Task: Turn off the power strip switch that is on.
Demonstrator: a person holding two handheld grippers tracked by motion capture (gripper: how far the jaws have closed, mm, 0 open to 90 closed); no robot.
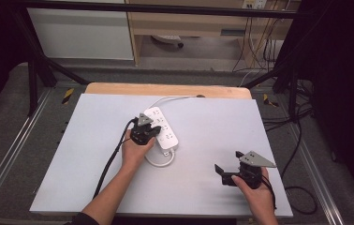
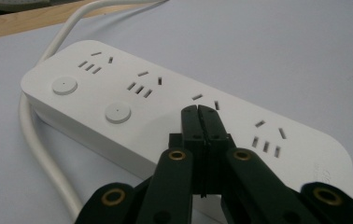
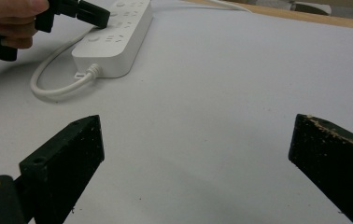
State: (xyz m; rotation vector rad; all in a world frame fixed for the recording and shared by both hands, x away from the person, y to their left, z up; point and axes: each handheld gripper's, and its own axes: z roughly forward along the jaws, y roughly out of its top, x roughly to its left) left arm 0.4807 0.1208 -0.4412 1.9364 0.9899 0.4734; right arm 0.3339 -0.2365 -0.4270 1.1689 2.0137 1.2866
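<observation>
A white power strip (image 1: 165,127) with several sockets and round buttons lies near the middle of the white tabletop (image 1: 86,154); its white cable (image 1: 158,161) loops by its near end. My left gripper (image 1: 153,131) is shut, with nothing between its jaws. In the left gripper view the closed tips (image 2: 198,112) sit over the strip's top (image 2: 132,88) beside a socket; I cannot tell if they touch it. My right gripper (image 1: 228,161) is open and empty, held above bare tabletop at the near right. In the right gripper view the right gripper (image 3: 197,126) faces the strip (image 3: 118,37).
A second stretch of white cable (image 1: 170,98) runs from the strip's far end to the wooden back edge (image 1: 165,89). Black cables trail from both grippers. Metal frame rails and floor cables surround the table. Bare tabletop lies at left and in front.
</observation>
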